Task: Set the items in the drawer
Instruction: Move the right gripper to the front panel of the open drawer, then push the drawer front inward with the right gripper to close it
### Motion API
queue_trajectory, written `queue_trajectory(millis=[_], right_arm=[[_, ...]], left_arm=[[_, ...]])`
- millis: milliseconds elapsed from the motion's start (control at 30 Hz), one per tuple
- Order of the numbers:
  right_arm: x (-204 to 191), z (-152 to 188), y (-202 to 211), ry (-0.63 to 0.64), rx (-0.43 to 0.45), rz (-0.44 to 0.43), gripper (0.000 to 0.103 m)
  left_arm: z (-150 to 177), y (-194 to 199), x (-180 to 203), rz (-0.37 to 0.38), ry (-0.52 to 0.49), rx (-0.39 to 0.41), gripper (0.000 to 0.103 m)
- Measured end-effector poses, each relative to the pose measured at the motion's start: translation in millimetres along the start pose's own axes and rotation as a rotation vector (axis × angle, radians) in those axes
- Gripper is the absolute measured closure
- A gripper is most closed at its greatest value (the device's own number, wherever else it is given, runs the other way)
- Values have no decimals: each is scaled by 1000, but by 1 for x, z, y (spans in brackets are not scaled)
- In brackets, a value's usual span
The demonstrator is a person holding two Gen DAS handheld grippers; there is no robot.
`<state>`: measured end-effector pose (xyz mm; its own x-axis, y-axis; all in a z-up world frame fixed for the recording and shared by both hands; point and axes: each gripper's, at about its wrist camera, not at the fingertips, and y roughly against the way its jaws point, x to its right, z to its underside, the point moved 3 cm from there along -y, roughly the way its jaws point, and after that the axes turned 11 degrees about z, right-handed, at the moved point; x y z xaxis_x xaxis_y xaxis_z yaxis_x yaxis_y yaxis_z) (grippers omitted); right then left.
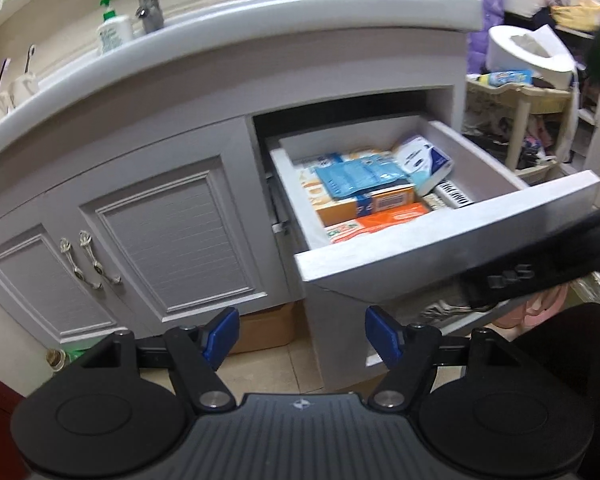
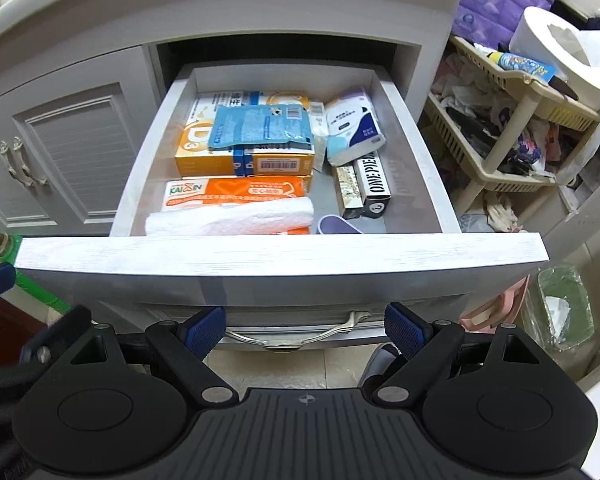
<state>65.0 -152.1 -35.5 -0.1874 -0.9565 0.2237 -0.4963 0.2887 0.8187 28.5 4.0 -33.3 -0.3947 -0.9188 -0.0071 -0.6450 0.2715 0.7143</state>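
Note:
The grey drawer of the vanity stands pulled out. It holds an orange box, a blue pouch, an orange pack, a rolled white towel, a tissue pack, a black-and-white box and a purple lid. My right gripper is open and holds nothing, just in front of the drawer front, above its metal handle. My left gripper is open and holds nothing, low and to the left of the drawer.
Closed cabinet doors with metal handles lie left of the drawer. A washbasin counter with a soap bottle sits above. A cluttered plastic rack with a toilet roll stands right. A bin stands on the floor at the right.

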Motion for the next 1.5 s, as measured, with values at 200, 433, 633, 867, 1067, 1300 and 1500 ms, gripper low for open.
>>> queue_trajectory(millis=[200, 433, 633, 867, 1067, 1300, 1500], right_arm=[[4, 0, -3, 4, 3, -8, 16], [7, 1, -6, 6, 5, -18, 16], [5, 2, -5, 0, 23, -12, 16], [3, -4, -9, -13, 40, -4, 16], [1, -12, -15, -22, 57, -3, 16], [-3, -19, -20, -20, 75, -3, 16], [-9, -26, -22, -20, 94, -9, 16]], left_arm=[[0, -16, 3, 35, -44, -35, 16], [-1, -17, 4, 92, -40, -40, 33], [-4, -21, 6, 78, -48, -40, 33], [-11, -30, 4, 59, -35, -37, 34], [-18, -37, 0, 54, -16, -33, 34], [-23, -42, -2, 46, -8, -33, 34], [-29, -47, -3, 33, -5, -35, 34]])
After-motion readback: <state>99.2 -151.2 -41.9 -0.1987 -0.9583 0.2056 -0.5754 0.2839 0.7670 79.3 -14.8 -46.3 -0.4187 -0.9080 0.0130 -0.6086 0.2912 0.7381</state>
